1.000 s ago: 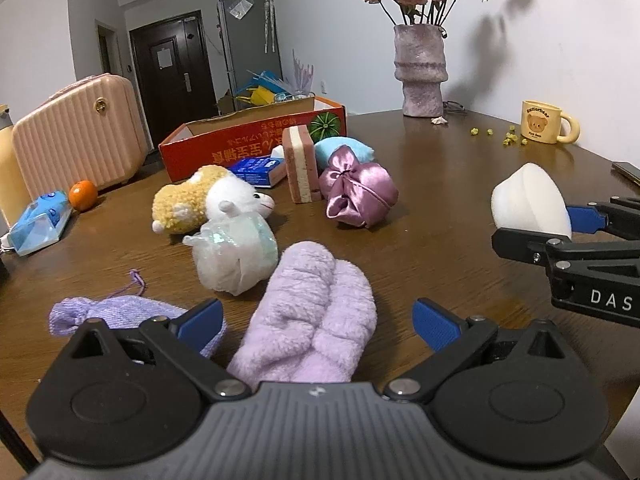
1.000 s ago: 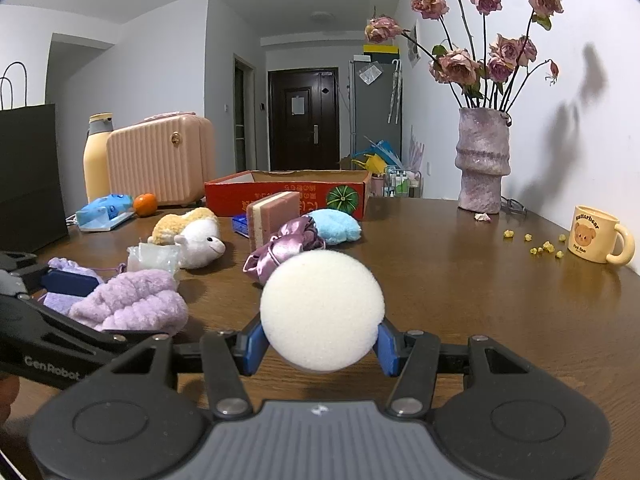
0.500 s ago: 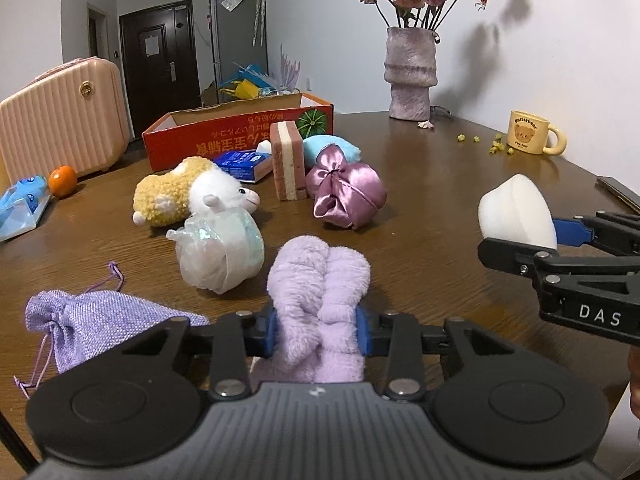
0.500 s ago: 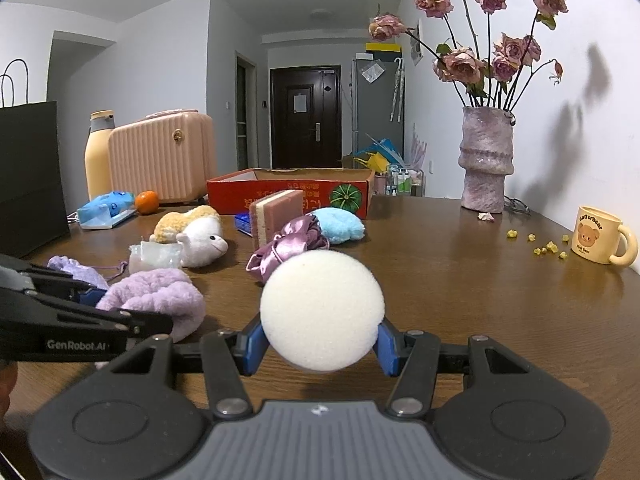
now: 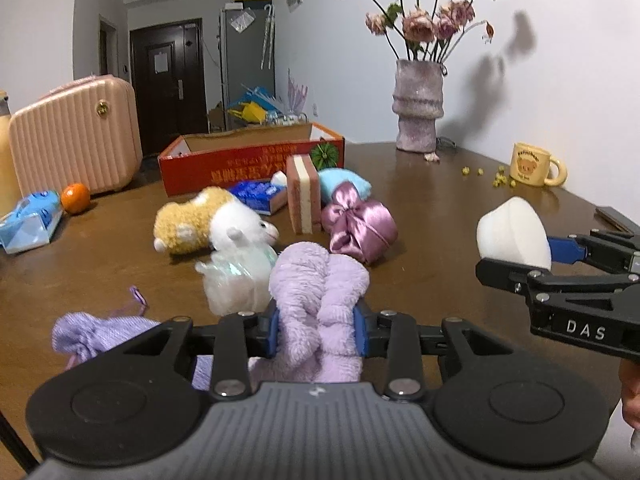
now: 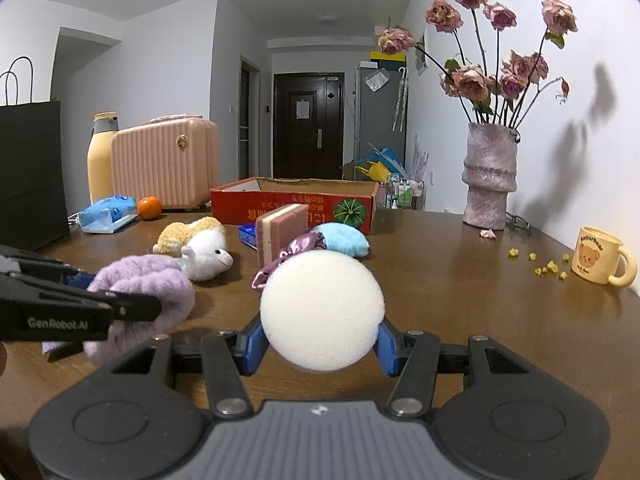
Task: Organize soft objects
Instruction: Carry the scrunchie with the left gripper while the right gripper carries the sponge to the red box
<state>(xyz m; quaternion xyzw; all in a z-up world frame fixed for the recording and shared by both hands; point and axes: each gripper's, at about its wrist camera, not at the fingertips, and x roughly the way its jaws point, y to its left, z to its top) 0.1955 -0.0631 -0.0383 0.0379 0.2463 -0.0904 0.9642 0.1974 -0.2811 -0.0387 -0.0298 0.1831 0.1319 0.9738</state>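
The left tongs (image 5: 318, 334) are clamped on a fluffy lilac headband (image 5: 320, 292), which bulges up between the blue pads; in the right wrist view it looks lifted off the brown worktop (image 6: 460, 300), near the front edge. The right tongs (image 6: 320, 346) hold a white foam ball (image 6: 322, 310) between their pads, above the worktop and to the right of the left tongs.

Just beyond the headband a white shimmery pouch (image 5: 236, 280) lies on the worktop, and a lilac drawstring bag (image 5: 92, 332) lies to its left by the front edge. Toward the middle sit a yellow-and-white plush sheep (image 5: 212, 222), a pink satin scrunchie (image 5: 360, 230), an upright pink-and-cream sponge block (image 5: 304, 194) and a pale blue cushion (image 5: 344, 184). Behind them, toward the far edge, stands an open red cardboard box (image 5: 248, 156). A vase (image 5: 418, 106) of dried roses and a yellow bear mug (image 5: 532, 164) stand along the right, wall-side edge.
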